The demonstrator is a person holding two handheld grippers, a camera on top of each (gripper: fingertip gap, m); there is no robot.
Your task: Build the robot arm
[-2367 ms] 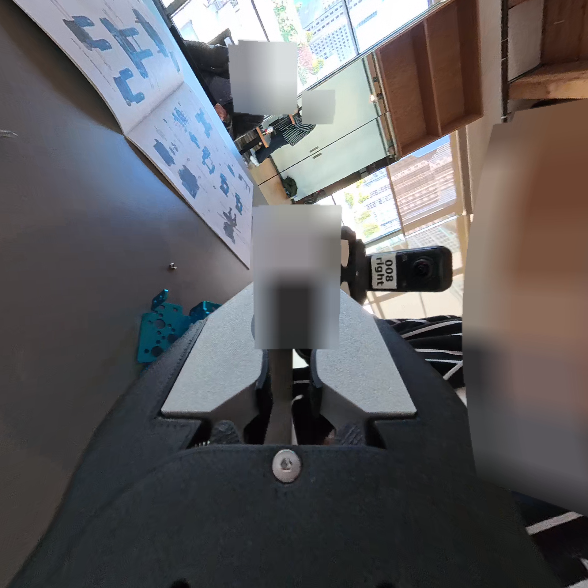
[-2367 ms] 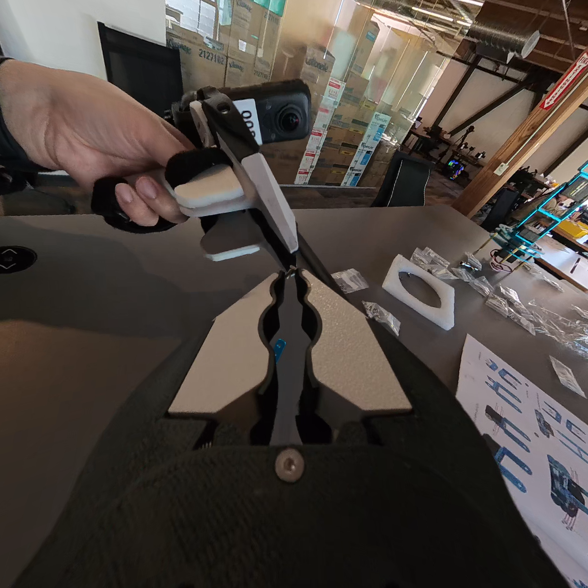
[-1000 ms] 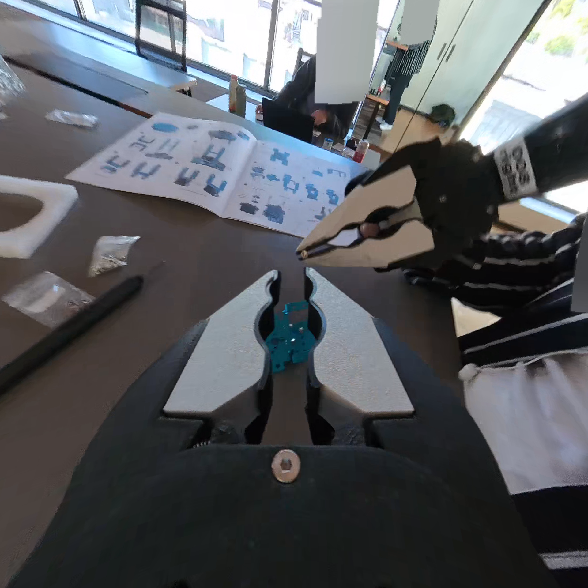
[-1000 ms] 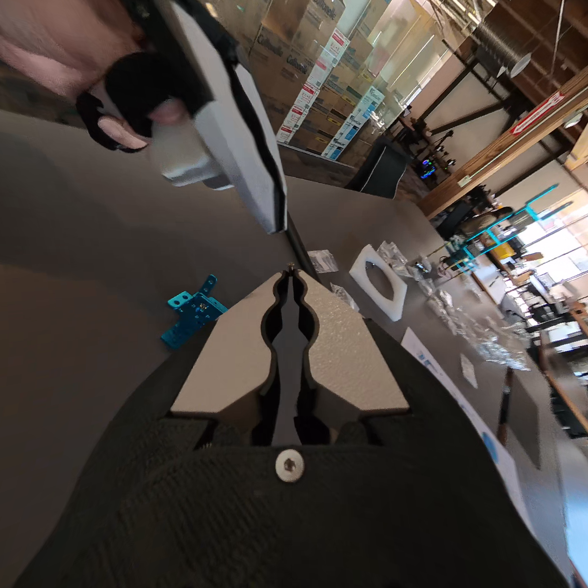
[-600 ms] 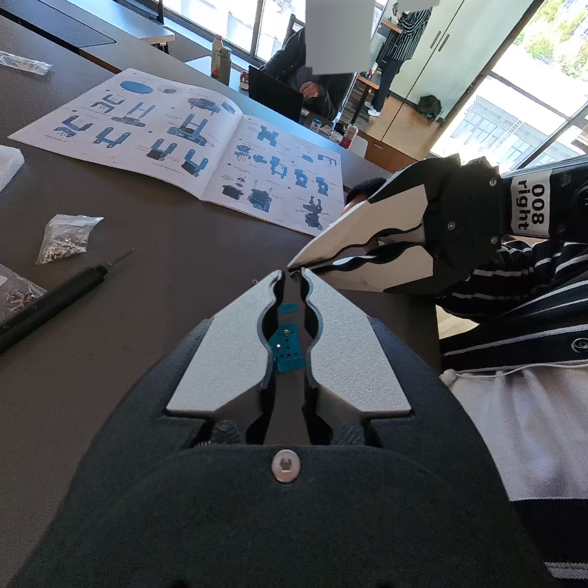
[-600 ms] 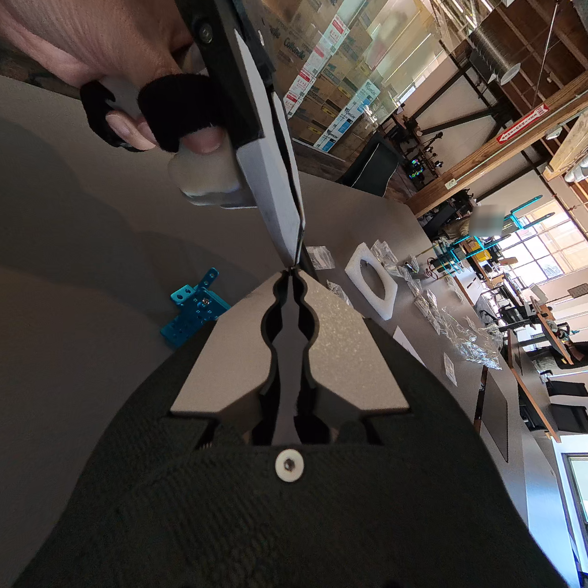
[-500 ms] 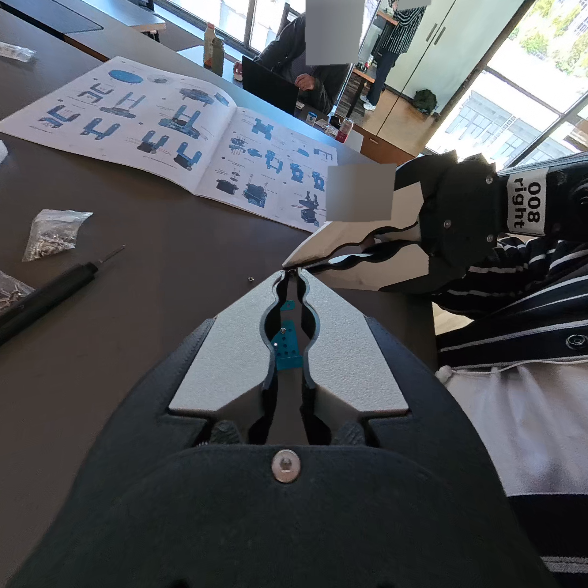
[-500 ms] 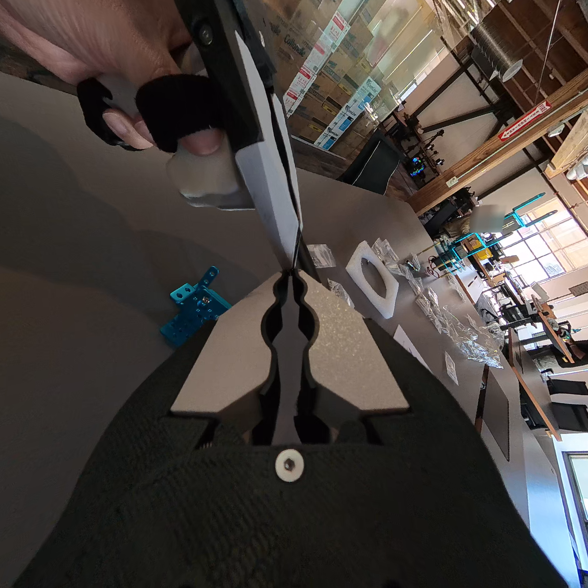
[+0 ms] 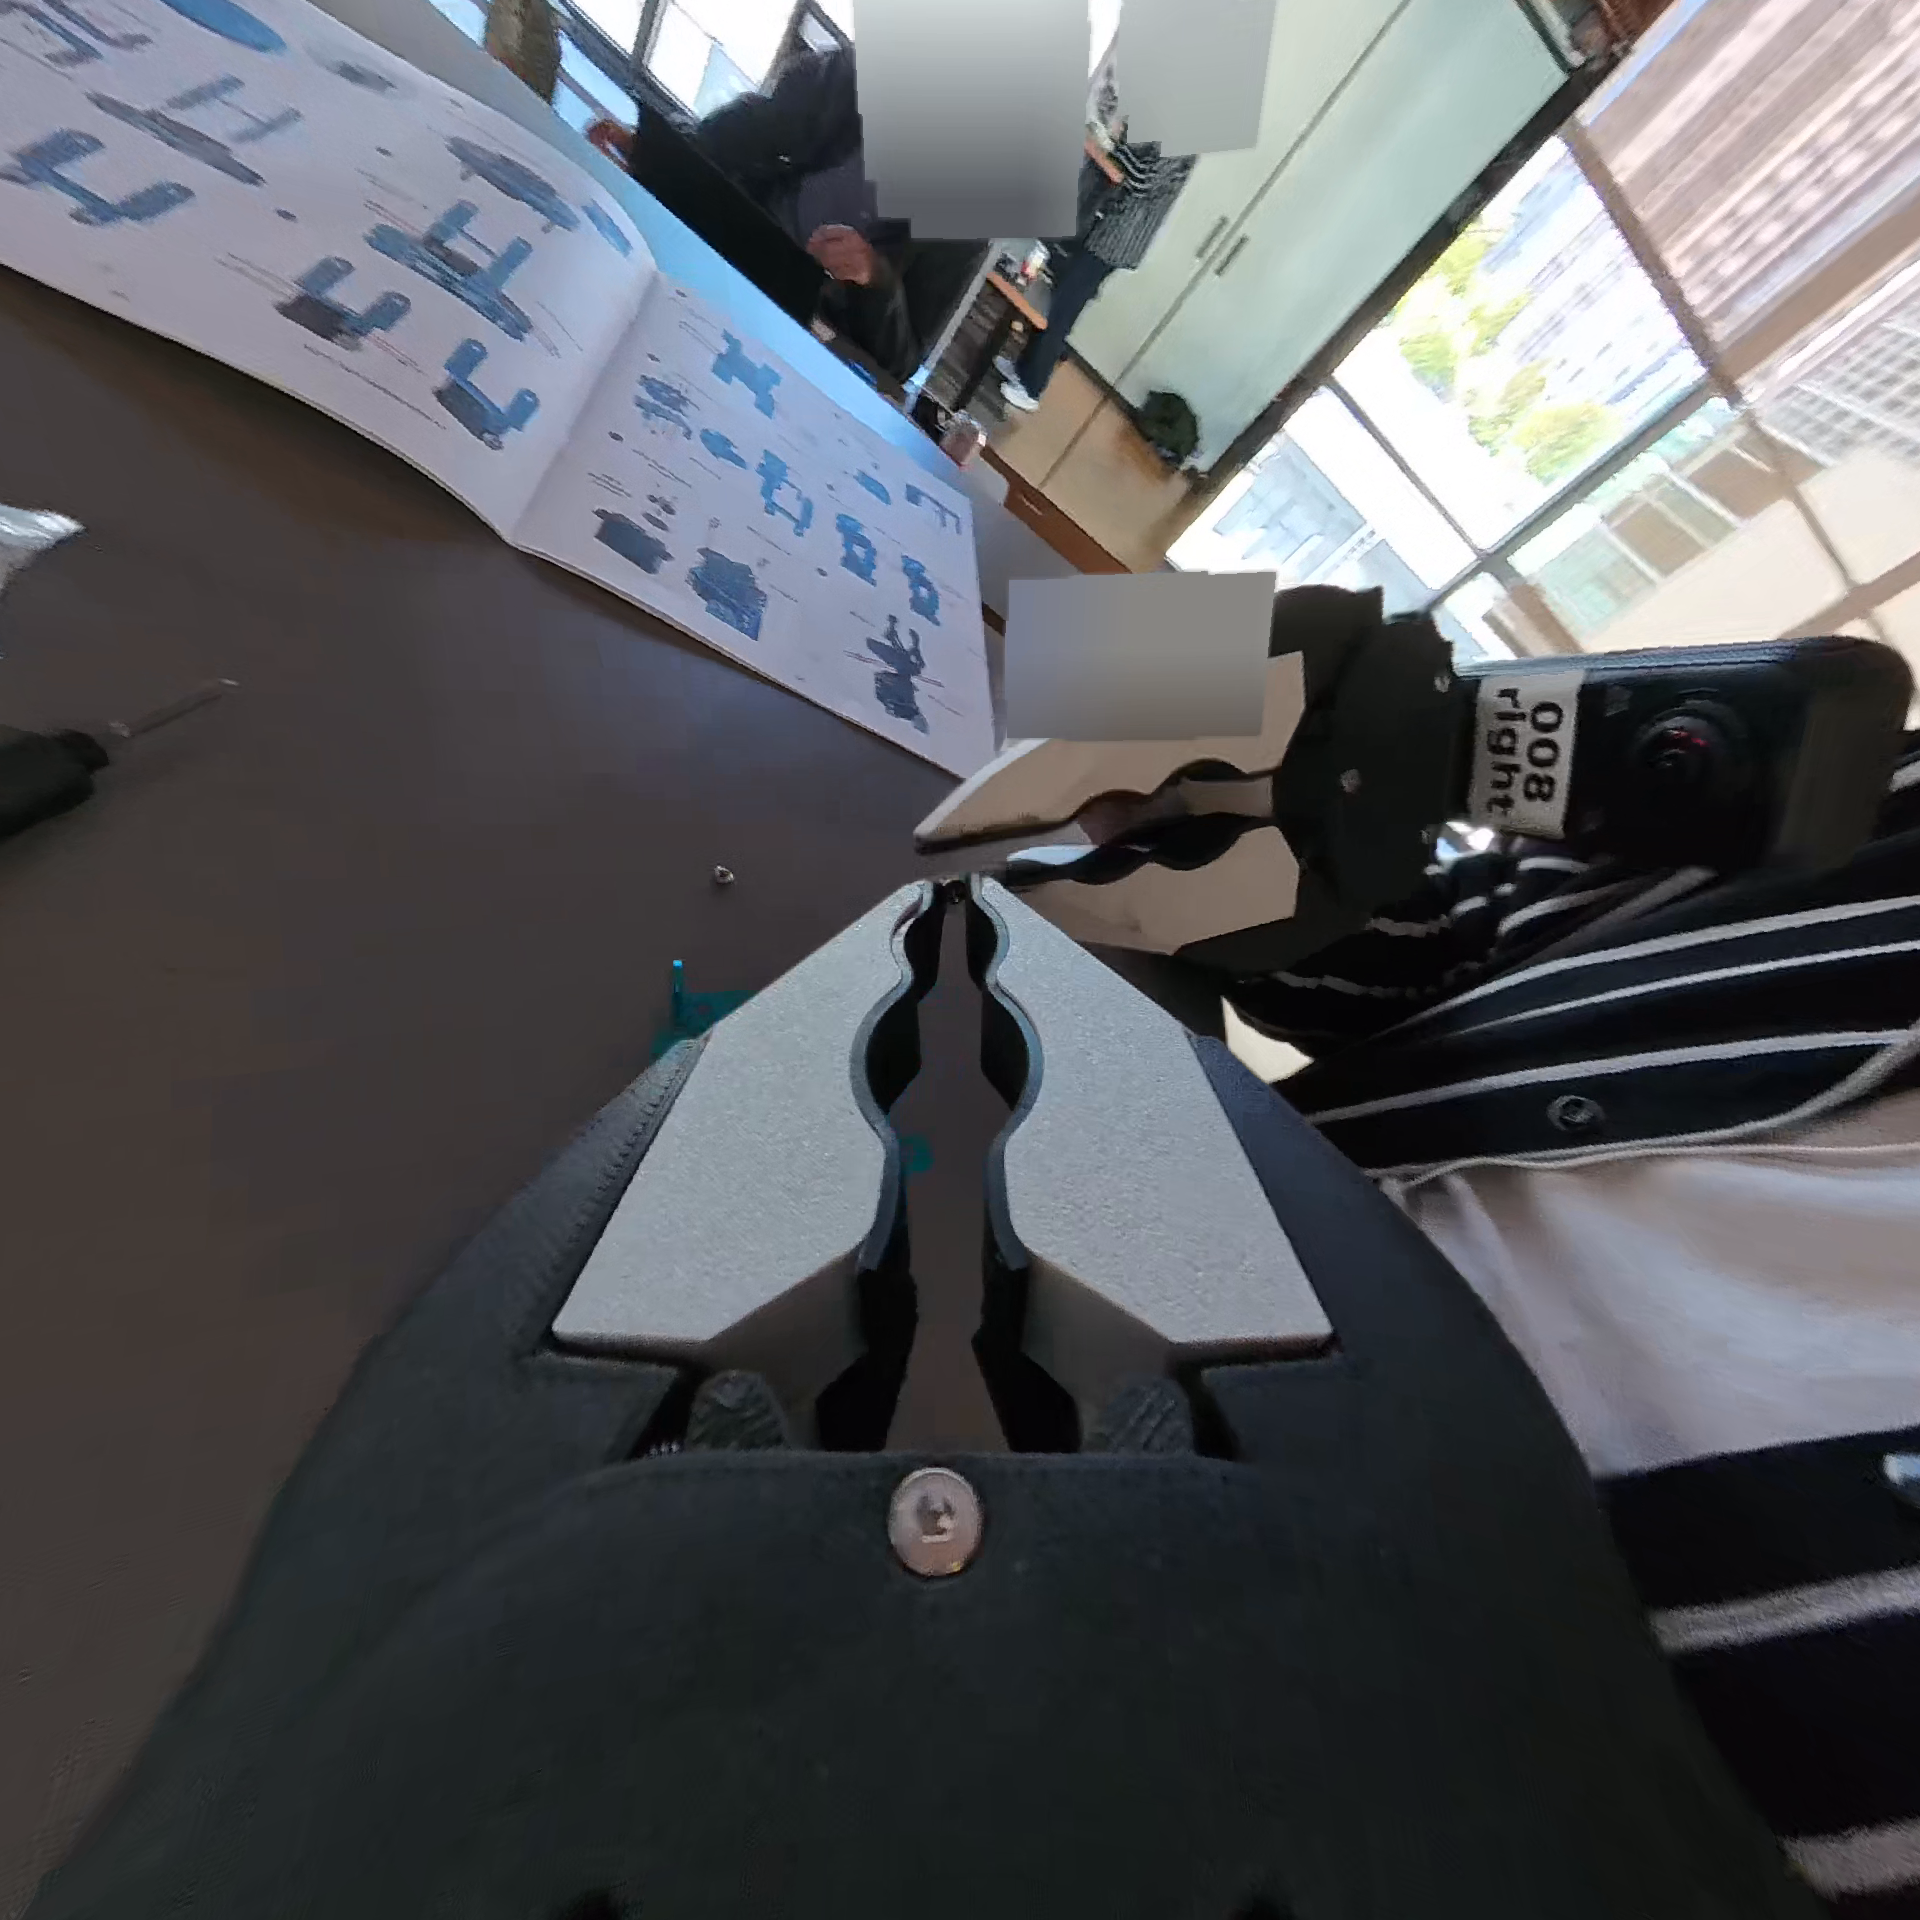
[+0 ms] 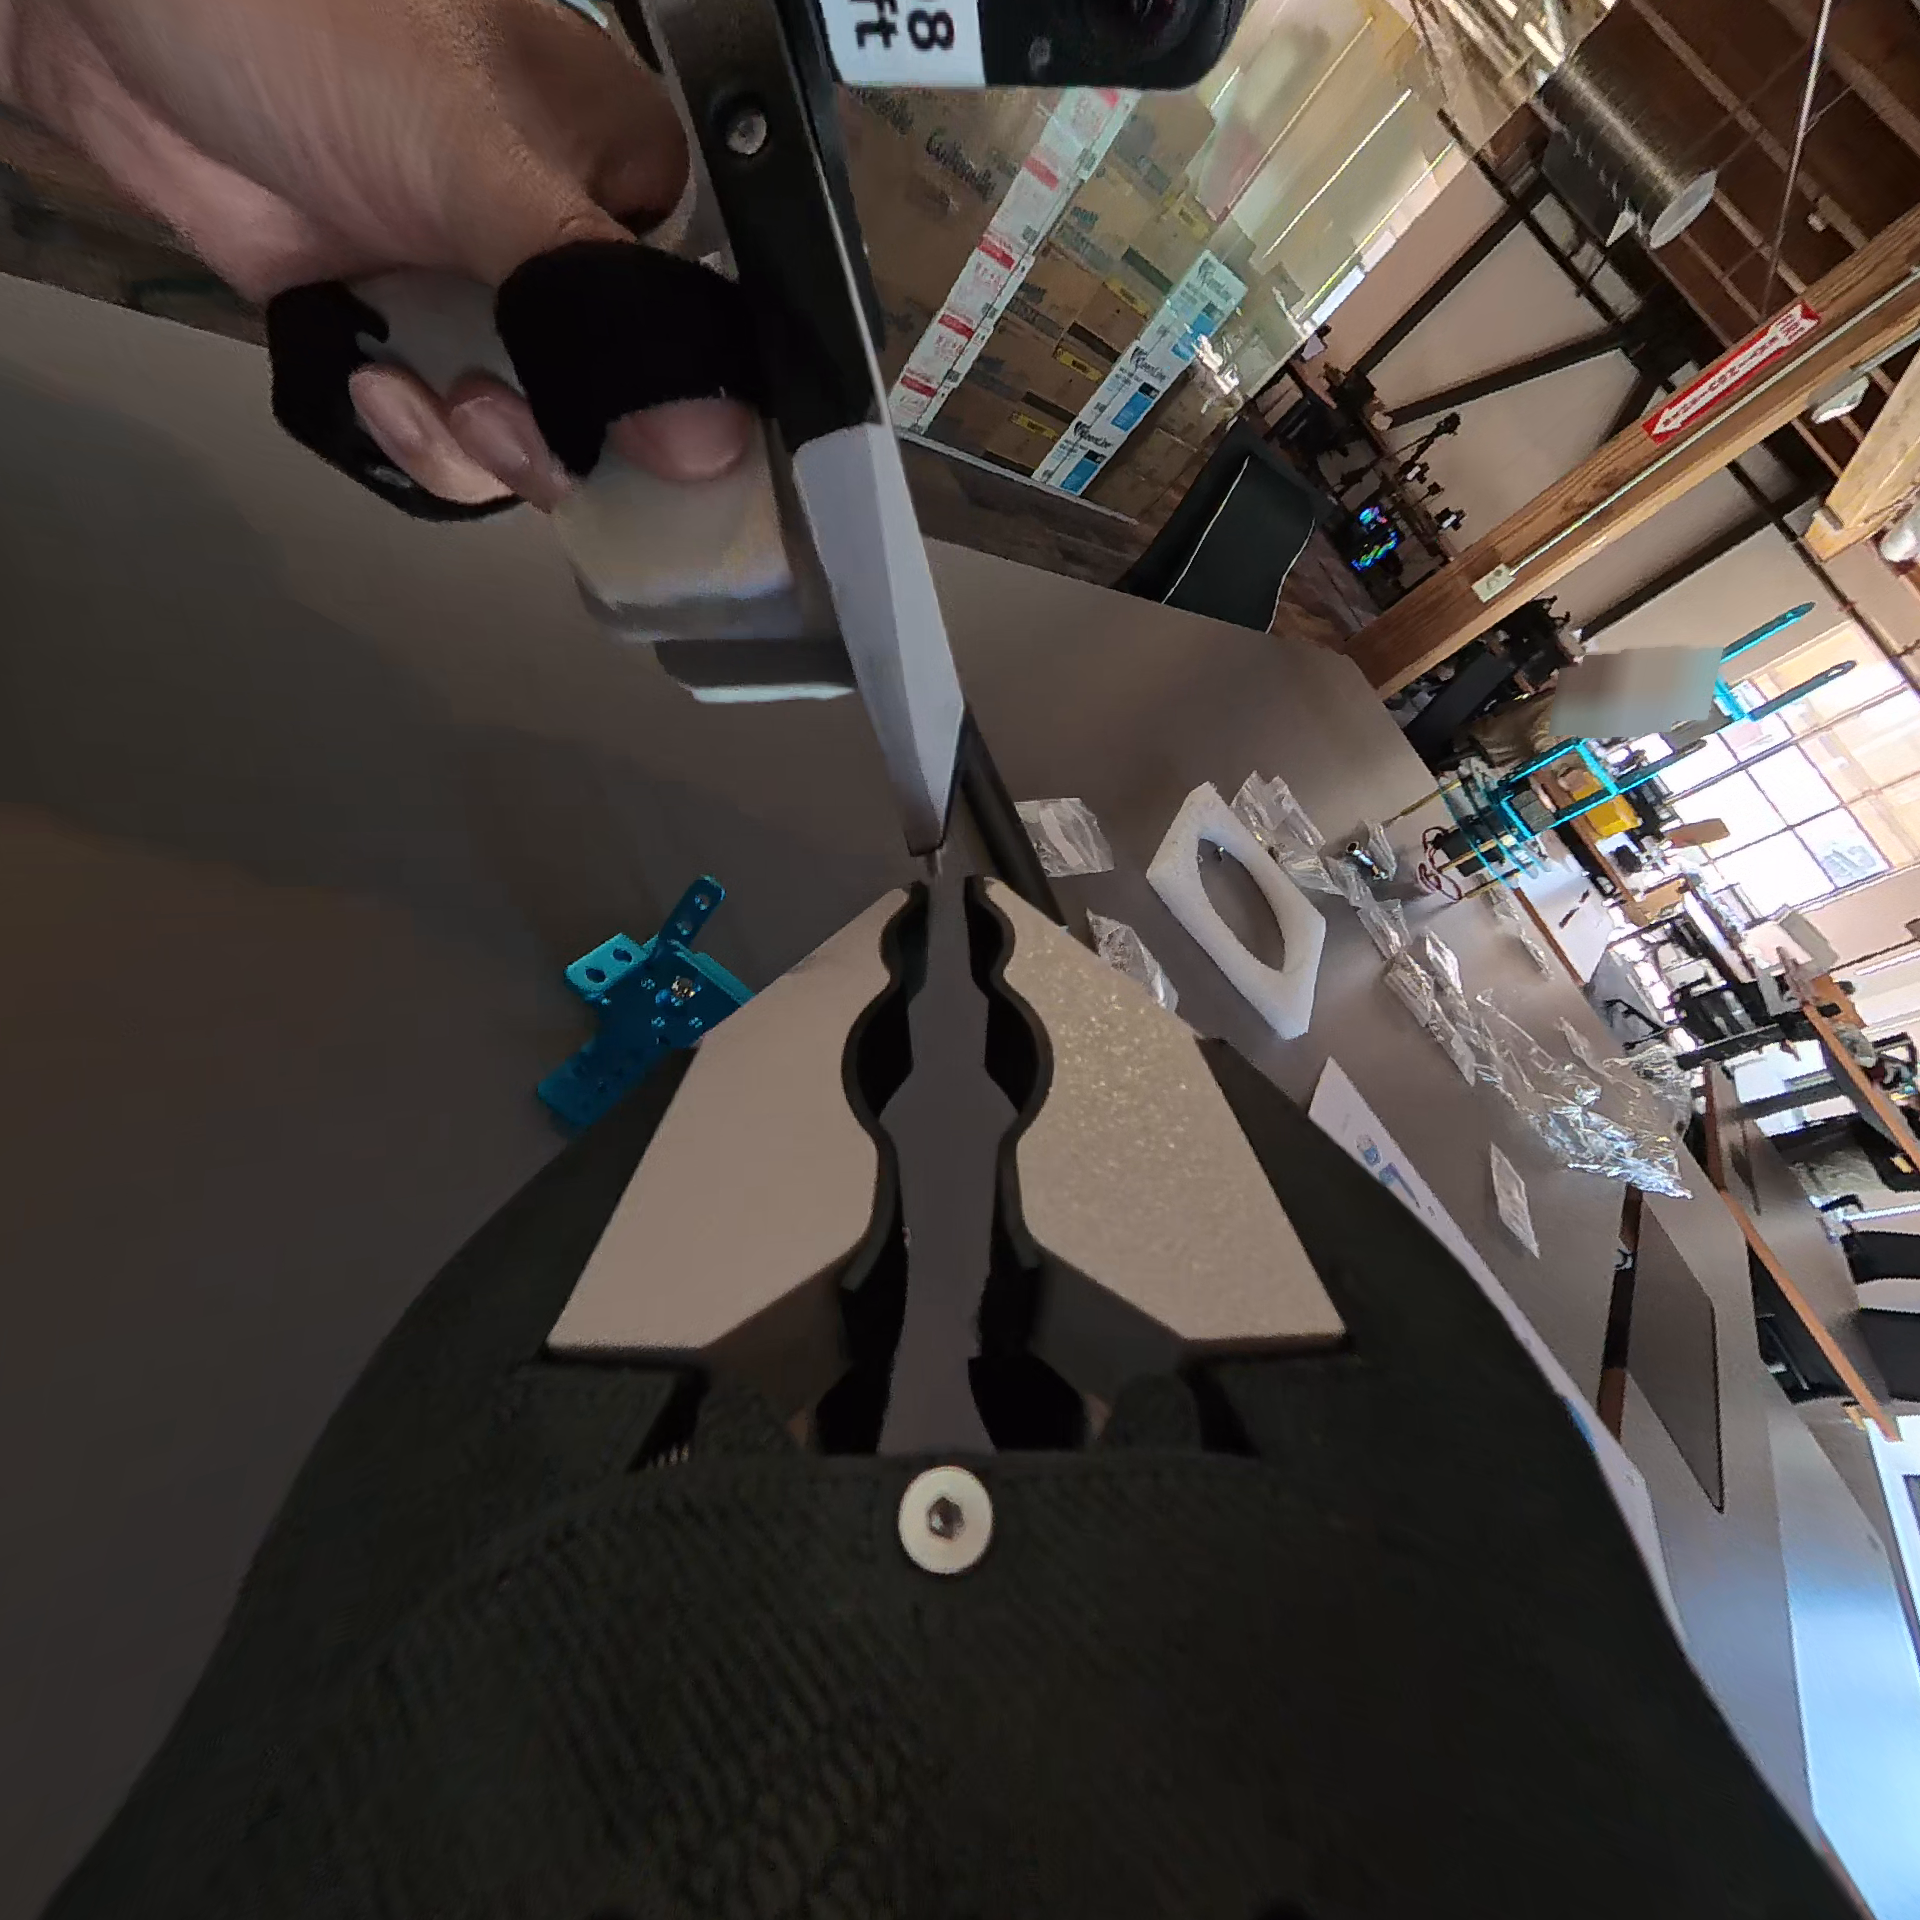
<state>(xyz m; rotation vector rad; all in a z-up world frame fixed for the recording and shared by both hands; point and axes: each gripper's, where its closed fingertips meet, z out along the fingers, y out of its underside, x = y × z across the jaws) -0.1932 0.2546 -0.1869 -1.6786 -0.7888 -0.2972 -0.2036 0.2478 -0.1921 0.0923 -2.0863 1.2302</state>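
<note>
Tip-to-tip meeting over counter [image 10: 260, 935]: left gripper [image 9: 948, 891] pinches tiny dark piece [image 10: 935, 857], likely presenting it; right gripper [image 10: 943, 888] slightly parted, empty. Blue bracket [image 10: 644, 1008] lies below, near person-side edge.

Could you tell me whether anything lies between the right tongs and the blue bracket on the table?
Nothing visible does. The blue bracket lies on bare table just left of the right tongs, with its near end hidden behind their left finger. The left tongs come down from above to meet the right tips, off to the side of that path.
</note>
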